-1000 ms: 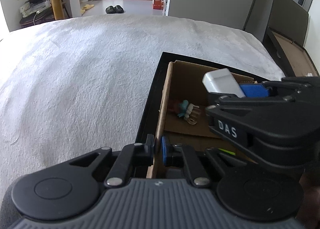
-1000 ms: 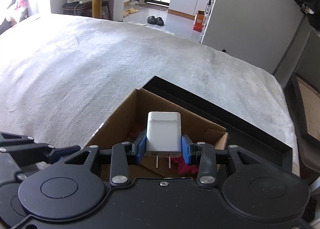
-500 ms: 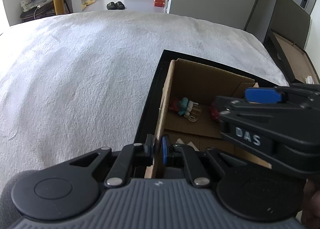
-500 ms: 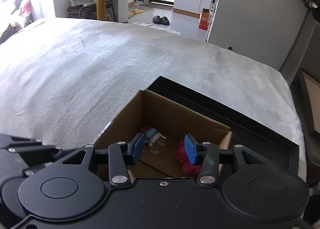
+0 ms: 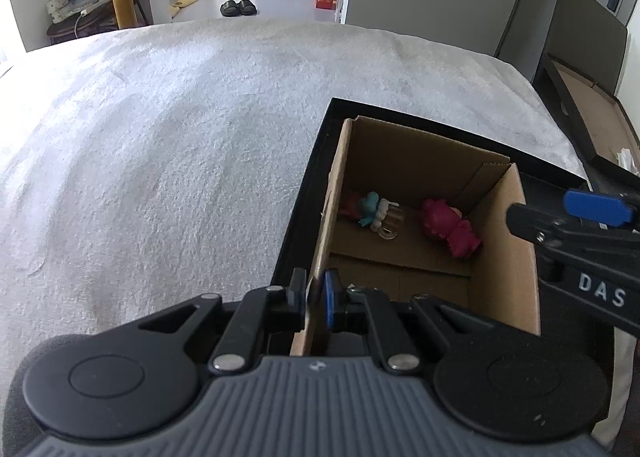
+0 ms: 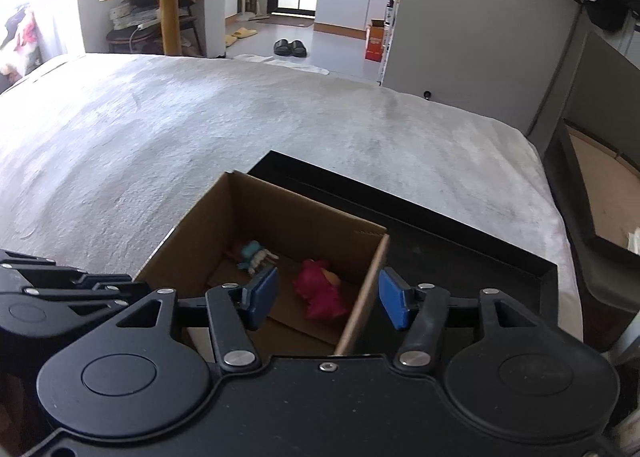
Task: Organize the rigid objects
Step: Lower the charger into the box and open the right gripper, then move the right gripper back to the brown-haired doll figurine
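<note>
The left claw (image 5: 315, 297) is clamped on the near left wall of the cardboard box (image 5: 502, 257). The box stands in a black tray (image 6: 460, 253) on a white-blanketed bed (image 5: 180, 145). The right claw (image 6: 328, 295) hangs above the box's right wall; its jaws are opening and grip nothing, though that wall's top edge lies between them. On the box floor lie a teal-and-white figurine (image 5: 374, 211) and, apart from it to the right, a magenta figurine (image 5: 450, 227).
</note>
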The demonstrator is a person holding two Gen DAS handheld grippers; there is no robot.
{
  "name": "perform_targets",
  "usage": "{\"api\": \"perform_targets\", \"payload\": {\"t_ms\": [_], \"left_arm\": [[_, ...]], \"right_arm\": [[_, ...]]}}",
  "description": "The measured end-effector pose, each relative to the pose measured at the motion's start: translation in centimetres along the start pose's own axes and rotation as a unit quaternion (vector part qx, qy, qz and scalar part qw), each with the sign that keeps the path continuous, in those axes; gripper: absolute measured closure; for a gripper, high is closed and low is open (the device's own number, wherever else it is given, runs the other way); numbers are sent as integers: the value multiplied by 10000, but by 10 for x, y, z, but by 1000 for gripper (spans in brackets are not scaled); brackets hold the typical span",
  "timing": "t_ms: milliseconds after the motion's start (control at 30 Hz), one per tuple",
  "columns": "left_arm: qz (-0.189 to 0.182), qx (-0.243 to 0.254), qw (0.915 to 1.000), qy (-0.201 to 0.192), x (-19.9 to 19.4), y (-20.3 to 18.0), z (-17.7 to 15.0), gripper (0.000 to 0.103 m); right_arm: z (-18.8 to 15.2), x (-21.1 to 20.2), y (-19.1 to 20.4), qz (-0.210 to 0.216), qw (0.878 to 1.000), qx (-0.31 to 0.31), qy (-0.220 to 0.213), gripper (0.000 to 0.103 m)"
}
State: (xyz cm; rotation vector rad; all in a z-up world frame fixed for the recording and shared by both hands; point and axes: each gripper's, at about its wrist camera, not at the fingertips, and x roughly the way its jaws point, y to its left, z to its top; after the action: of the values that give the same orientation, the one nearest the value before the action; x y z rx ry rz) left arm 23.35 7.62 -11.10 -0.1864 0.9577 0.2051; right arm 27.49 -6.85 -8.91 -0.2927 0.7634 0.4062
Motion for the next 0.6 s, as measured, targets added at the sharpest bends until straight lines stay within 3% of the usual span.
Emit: {"api": "perform_targets", "payload": {"t_ms": [533,600], "left_arm": [[460,285,9985,41,-9,-23,3,91],[554,321,9979,78,-8,-25,4,86]], "right_arm": [[-25,-10,-39,54,9994,331,-113,38],[-29,-9,-45,55,9992,389,-126,37]]}}
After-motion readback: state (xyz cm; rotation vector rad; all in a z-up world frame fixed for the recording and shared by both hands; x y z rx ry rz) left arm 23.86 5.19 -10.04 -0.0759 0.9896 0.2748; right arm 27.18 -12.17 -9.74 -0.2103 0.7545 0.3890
